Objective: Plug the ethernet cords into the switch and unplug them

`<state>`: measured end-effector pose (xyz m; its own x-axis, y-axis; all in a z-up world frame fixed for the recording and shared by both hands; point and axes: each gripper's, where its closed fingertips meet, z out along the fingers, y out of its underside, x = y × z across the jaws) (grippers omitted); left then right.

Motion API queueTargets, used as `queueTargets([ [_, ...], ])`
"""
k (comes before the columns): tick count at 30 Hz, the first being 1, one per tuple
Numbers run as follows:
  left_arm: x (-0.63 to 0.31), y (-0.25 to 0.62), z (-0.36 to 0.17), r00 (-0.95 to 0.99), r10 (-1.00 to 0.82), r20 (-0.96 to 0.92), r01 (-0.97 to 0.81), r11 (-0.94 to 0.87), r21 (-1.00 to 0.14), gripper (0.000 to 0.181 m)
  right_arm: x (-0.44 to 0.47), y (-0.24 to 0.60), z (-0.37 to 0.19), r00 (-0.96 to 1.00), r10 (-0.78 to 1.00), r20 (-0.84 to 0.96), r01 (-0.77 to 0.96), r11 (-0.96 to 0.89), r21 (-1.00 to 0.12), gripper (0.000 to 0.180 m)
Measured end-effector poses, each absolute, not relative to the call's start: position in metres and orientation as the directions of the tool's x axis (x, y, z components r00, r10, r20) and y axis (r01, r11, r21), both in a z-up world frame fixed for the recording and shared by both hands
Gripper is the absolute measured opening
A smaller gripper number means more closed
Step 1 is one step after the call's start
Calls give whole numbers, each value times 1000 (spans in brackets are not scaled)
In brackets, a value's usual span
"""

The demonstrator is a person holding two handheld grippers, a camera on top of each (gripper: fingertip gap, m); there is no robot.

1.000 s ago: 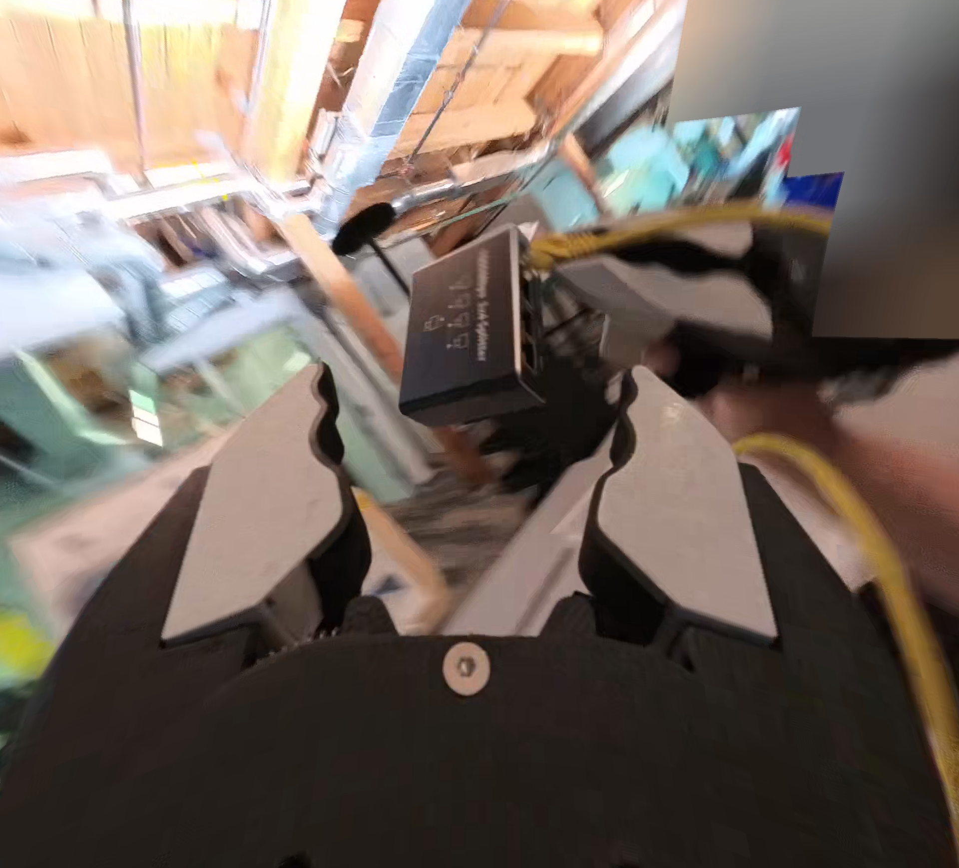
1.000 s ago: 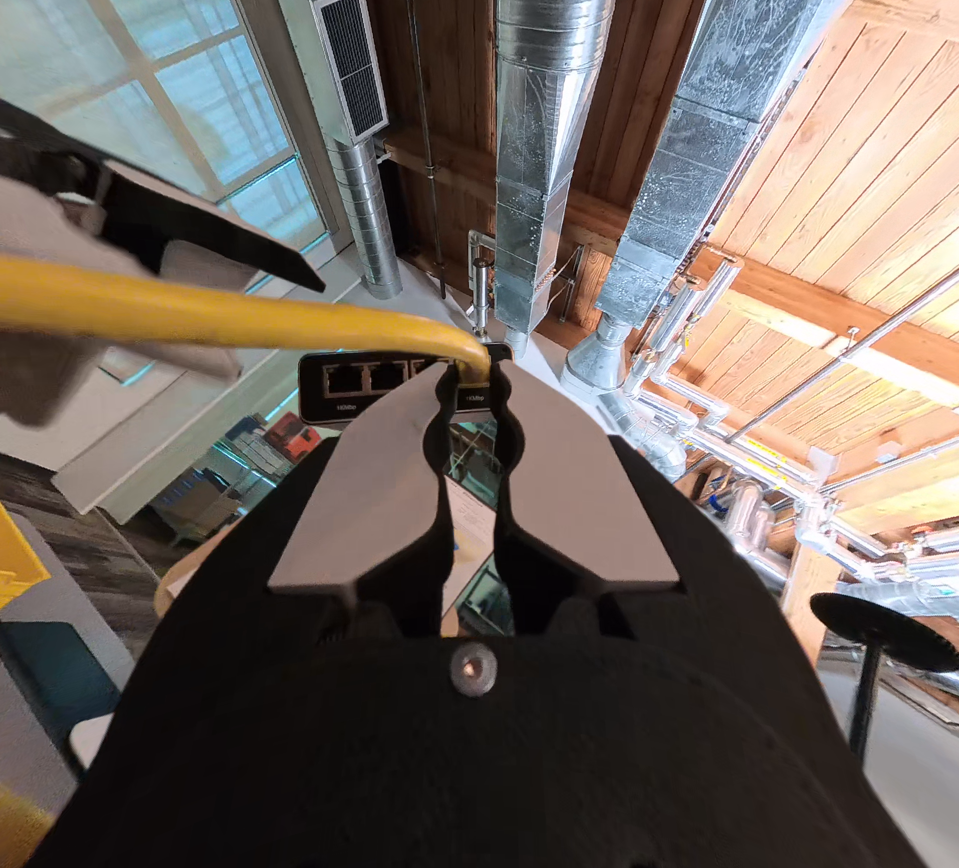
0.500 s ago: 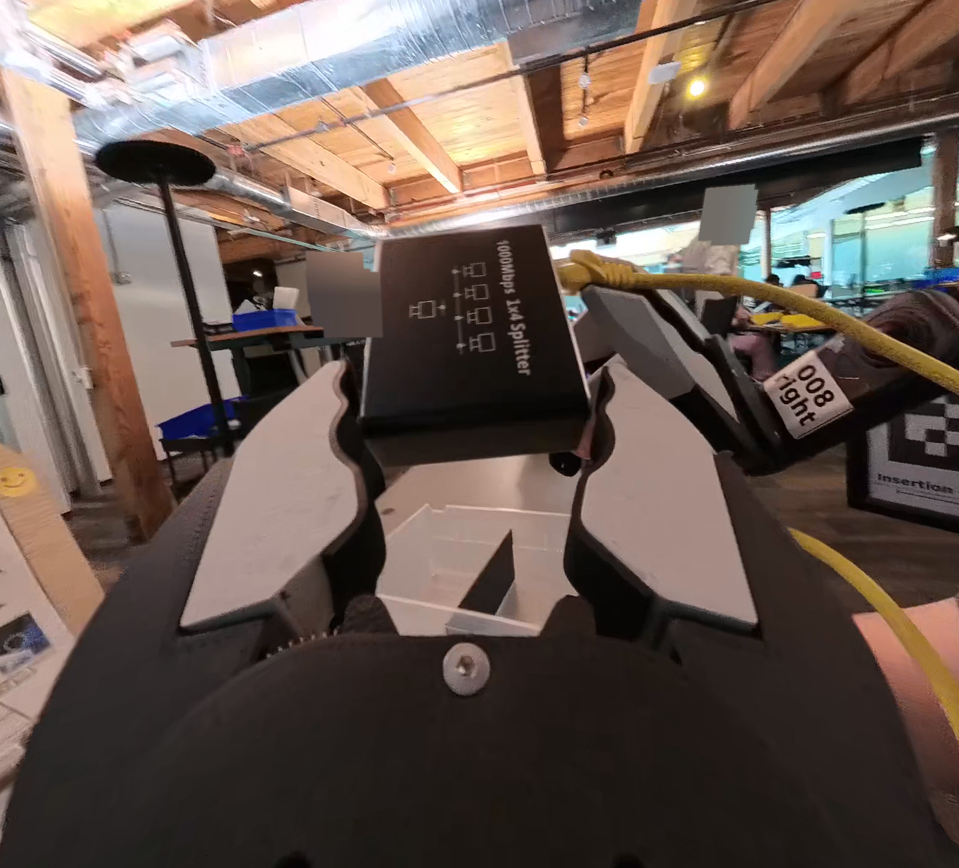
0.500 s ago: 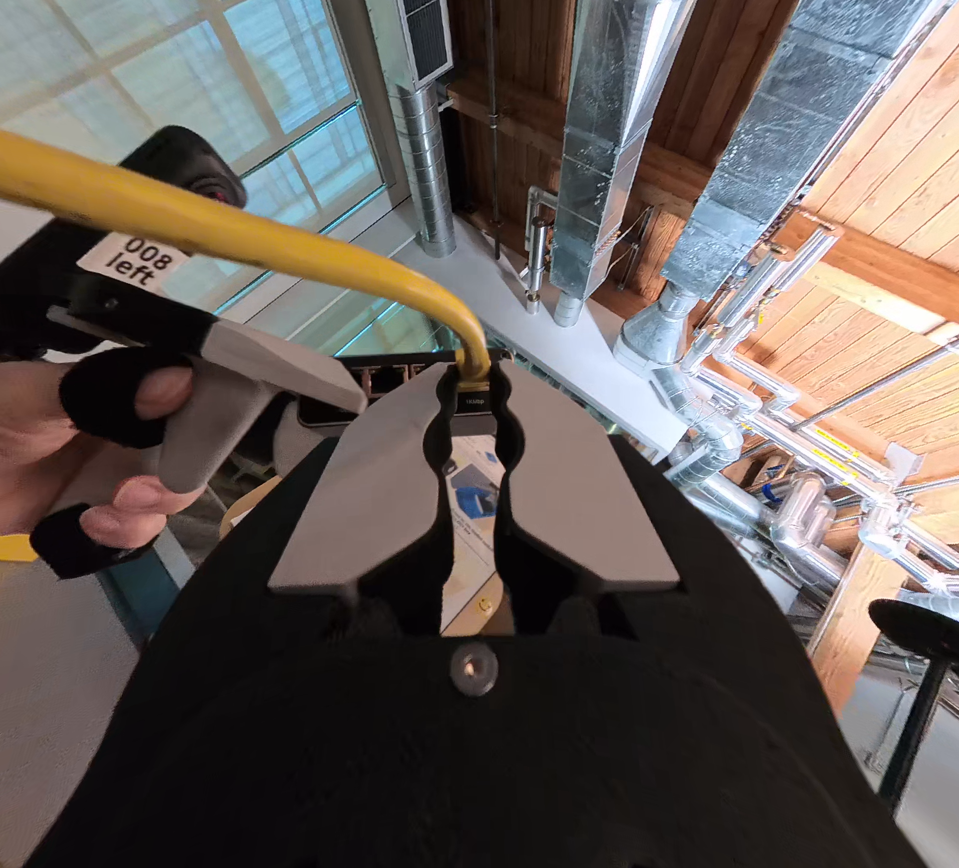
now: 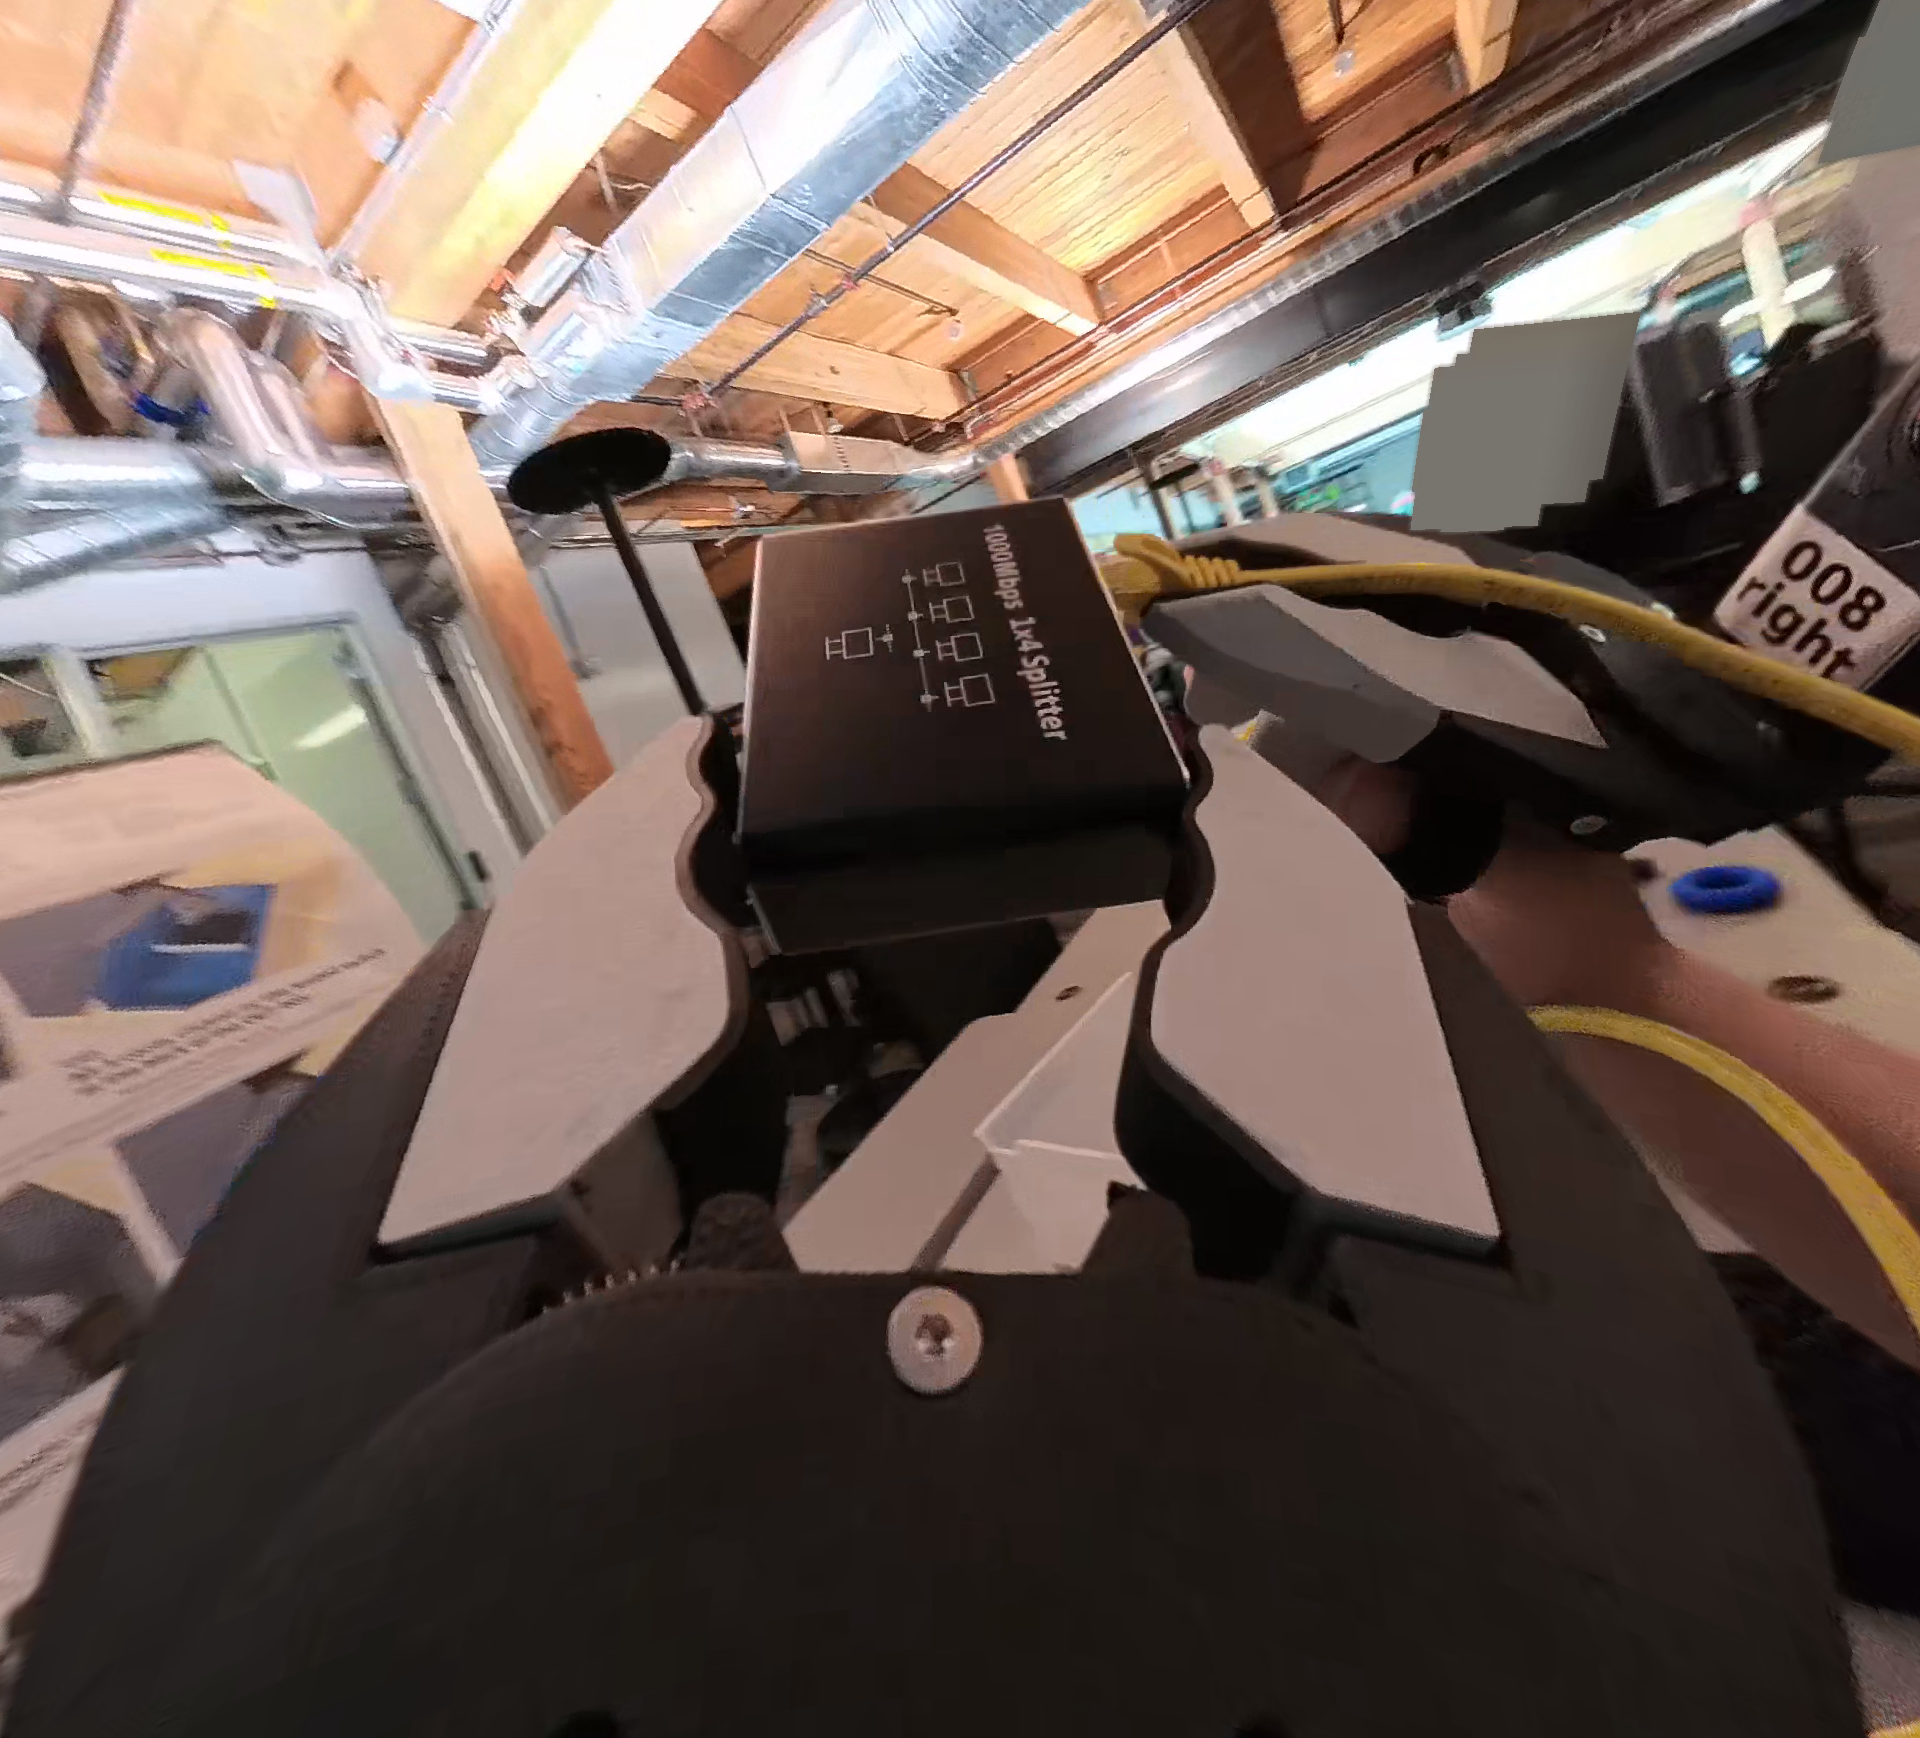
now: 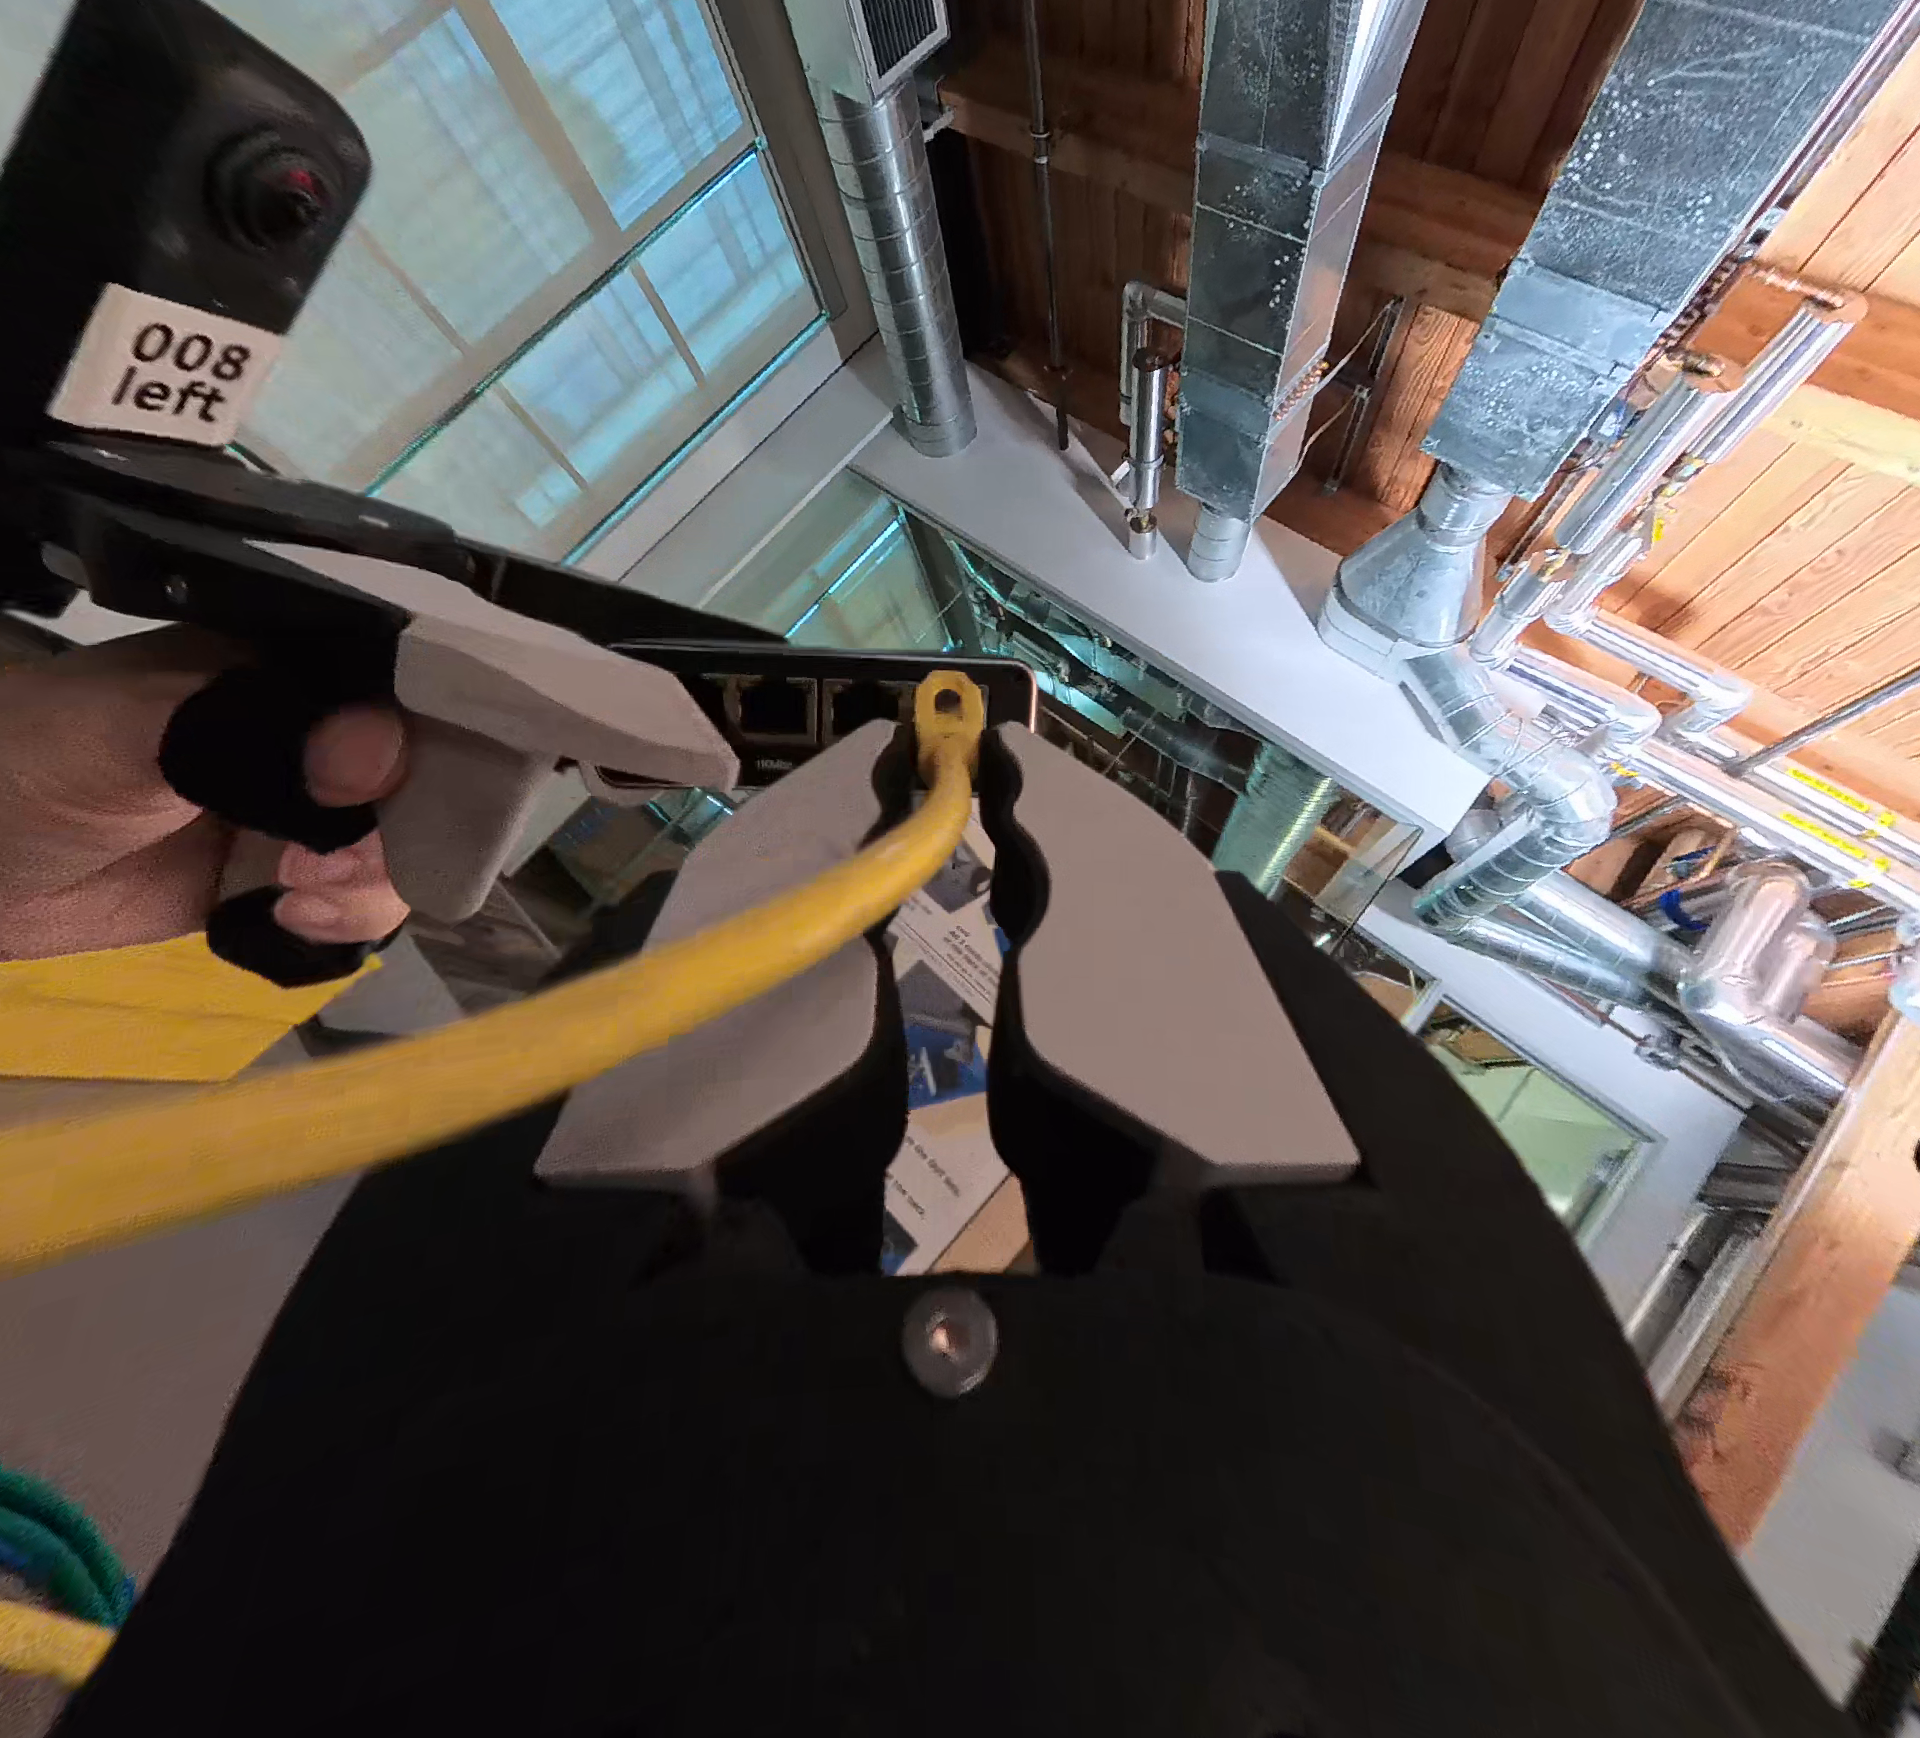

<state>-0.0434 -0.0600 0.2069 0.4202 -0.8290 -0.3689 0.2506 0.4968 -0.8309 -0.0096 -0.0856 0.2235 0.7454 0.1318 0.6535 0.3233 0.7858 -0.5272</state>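
Left claw (image 5: 951,815) clamped flat black rectangular metal switch (image 5: 940,670), held aloft under wooden ceiling; right claw (image 6: 940,743) pinched yellow ethernet cord (image 6: 623,992) at plug, plug tip at rightmost port of switch face

Switch (image 5: 940,691): small flat black box, matte top printed with white writing and a port diagram. Held up in the air, tilted, its near end clamped between two grey fingers. Seen from the right wrist view, the switch (image 6: 821,701) shows its port face: a row of sockets along a thin dark edge, partly hidden at the left end.

Ethernet cord (image 5: 1455,592): yellow, round jacket, with a yellow strain-relief boot at the plug end. The boot sits at the far right corner of the switch. From the right wrist view, the cord (image 6: 644,1013) curves up to the rightmost socket, plug end (image 6: 945,712) at the port face; whether fully seated cannot be told.
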Motion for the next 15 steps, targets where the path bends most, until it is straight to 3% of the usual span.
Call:
queueTargets([
  [15,-49,-65,203,432,-783,-448,157,555,-817,77,-10,-76,216,742,341,577,170,737,-654,12],
])
